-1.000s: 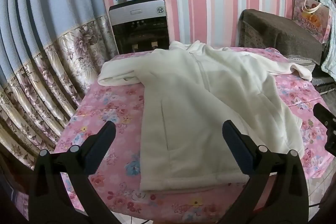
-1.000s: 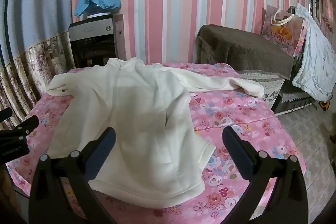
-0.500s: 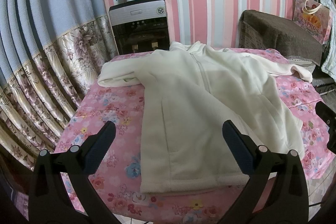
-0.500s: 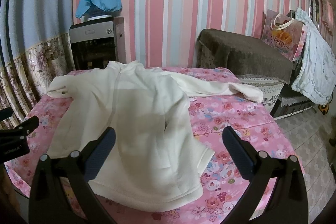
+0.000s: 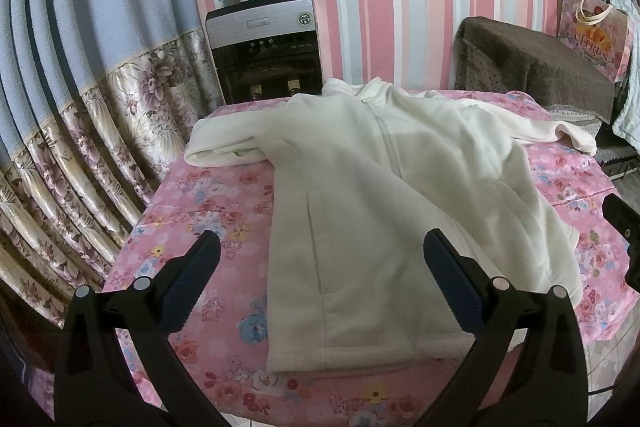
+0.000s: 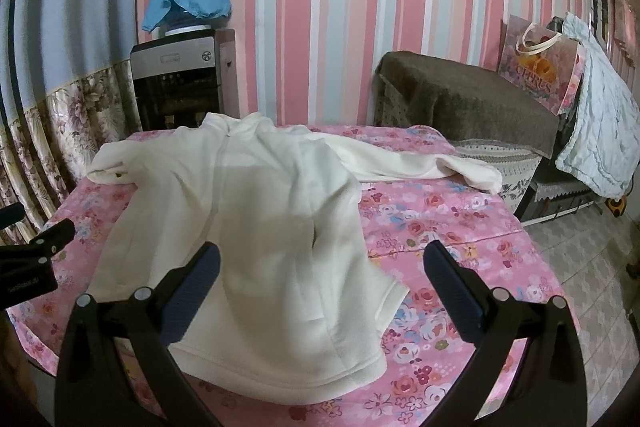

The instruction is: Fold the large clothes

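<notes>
A cream fleece jacket lies flat, front up, on a table with a pink floral cloth. Its hem faces me, its collar is at the far side, and its sleeves spread left and right. It also shows in the right wrist view, with the right sleeve stretched toward the table's far right. My left gripper is open and empty above the near hem. My right gripper is open and empty above the jacket's lower right part. Neither touches the cloth.
A water dispenser with a blue cover stands behind the table against the striped wall. A flowered curtain hangs at the left. A brown covered sofa with a gift bag stands at the right. The floor at the right is tiled.
Both grippers have drifted slightly closer and higher over the table. The jacket has not moved. Both stay open.
</notes>
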Motion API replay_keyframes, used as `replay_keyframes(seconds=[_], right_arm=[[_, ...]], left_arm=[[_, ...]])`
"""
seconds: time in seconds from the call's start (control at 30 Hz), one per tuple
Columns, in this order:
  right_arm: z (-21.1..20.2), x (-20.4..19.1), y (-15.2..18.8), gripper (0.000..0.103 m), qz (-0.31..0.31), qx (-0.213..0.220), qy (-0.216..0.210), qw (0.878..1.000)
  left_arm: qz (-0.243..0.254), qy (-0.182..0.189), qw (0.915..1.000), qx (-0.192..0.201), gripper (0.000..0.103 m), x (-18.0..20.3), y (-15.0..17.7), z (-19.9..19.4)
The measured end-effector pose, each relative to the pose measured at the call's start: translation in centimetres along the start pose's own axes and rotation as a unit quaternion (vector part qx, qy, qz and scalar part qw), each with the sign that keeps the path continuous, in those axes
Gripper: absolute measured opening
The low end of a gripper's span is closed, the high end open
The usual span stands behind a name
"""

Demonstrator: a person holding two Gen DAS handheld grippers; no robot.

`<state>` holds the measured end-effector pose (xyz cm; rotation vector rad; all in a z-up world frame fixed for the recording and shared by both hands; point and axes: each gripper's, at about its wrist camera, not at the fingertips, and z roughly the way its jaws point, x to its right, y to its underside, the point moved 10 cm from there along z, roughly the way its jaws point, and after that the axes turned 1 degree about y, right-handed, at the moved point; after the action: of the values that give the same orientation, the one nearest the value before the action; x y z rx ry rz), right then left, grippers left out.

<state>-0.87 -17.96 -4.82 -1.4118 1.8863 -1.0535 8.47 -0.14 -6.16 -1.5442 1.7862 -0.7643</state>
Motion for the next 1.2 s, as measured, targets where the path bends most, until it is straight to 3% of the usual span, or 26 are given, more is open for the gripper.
replay_keyframes(seconds=[0.87, 1.2], right_arm=[[0.5, -0.3, 0.1, 0.102, -0.004, -0.002, 0.0, 1.0], [1.3, -0.4, -0.7, 0.102, 0.004, -0.01, -0.038, 0.999]], left_arm=[[0.001, -0.003, 1.0, -0.001, 0.1, -0.2, -0.8, 1.6], [-0.016, -0.012, 0.9998, -0.006, 0.1, -2.2, -0.9, 2.6]])
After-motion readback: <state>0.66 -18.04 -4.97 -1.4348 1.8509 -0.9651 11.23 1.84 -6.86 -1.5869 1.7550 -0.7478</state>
